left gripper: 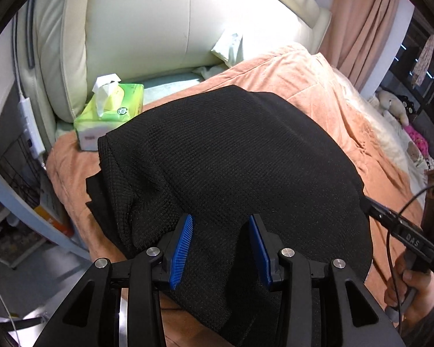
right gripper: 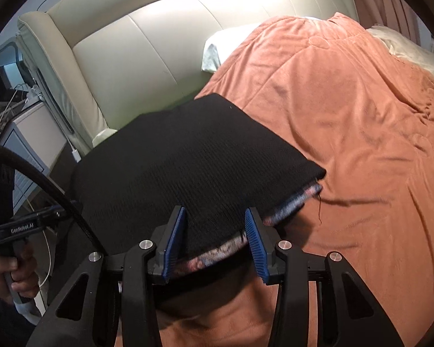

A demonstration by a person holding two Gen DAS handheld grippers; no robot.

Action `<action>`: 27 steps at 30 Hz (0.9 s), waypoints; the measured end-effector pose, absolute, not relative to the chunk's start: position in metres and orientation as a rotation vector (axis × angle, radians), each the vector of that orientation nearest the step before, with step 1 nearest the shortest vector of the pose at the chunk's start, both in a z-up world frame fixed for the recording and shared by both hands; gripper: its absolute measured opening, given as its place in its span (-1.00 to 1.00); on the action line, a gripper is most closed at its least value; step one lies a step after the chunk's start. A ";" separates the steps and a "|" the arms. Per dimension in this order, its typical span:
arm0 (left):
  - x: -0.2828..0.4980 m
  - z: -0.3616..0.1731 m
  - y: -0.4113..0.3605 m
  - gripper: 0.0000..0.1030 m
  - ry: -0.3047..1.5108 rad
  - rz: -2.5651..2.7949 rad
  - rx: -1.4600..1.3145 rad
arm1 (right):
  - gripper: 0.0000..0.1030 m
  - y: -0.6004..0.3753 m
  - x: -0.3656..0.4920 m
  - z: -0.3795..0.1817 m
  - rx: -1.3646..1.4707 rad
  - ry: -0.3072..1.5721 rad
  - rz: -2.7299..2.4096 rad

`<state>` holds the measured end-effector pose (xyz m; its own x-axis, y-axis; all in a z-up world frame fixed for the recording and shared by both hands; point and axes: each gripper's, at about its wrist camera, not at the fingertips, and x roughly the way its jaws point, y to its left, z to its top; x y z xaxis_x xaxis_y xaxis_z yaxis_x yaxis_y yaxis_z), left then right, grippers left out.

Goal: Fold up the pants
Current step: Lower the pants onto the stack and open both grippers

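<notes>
Left wrist view: the left gripper (left gripper: pixel 220 244), black with blue ribbed pads (left gripper: pixel 183 251), stands with its jaws partly apart. The black, coarse-knit pants (left gripper: pixel 225 156) lie folded in a thick stack on the salmon-orange quilted bedspread (left gripper: pixel 327 86), and the near edge of the stack passes between the two pads. Cloth fills the gap, but whether the pads press on it cannot be told from this view. A green-and-yellow soft pack of tissues (left gripper: pixel 112 110) sits on the bed just beyond the far left corner of the pants, in front of the cream padded headboard (left gripper: pixel 147 20). At the right edge, the person's right hand (left gripper: pixel 410 289) holds the handle of the second device.

Right wrist view: the right gripper (right gripper: pixel 215 241), of the same build, also has its jaws partly apart. The near edge of the pants (right gripper: pixel 193 156) lies between the blue pads (right gripper: pixel 256 247), with a patterned inner hem showing under the black knit. No firm pinch is visible; contact with the pads cannot be confirmed. The pants rest on the bedspread (right gripper: pixel 347 110) near the headboard (right gripper: pixel 147 46). At the left edge, the person's left hand (right gripper: pixel 11 274) grips the other handle.
</notes>
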<state>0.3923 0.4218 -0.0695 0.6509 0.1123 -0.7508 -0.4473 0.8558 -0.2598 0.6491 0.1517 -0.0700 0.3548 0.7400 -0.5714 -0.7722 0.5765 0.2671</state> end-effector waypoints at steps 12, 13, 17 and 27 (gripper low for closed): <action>0.359 -0.024 0.378 -0.09 0.779 0.329 -0.404 | -0.32 0.108 0.609 -0.014 -0.062 0.696 0.951; 0.358 -0.019 0.374 -0.04 0.775 0.325 -0.396 | -0.30 0.103 0.605 -0.007 -0.057 0.692 0.951; 0.344 0.004 0.349 0.24 0.732 0.323 -0.342 | 0.08 0.081 0.585 0.014 -0.057 0.667 0.927; 0.301 0.051 0.298 1.00 0.617 0.308 -0.267 | 1.00 0.023 0.523 0.059 -0.032 0.579 0.887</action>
<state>0.3011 0.2977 0.0509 0.7727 0.2018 -0.6018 -0.3594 0.9206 -0.1528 0.5230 0.0226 0.0588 0.4891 0.7218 -0.4896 -0.7386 0.6413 0.2076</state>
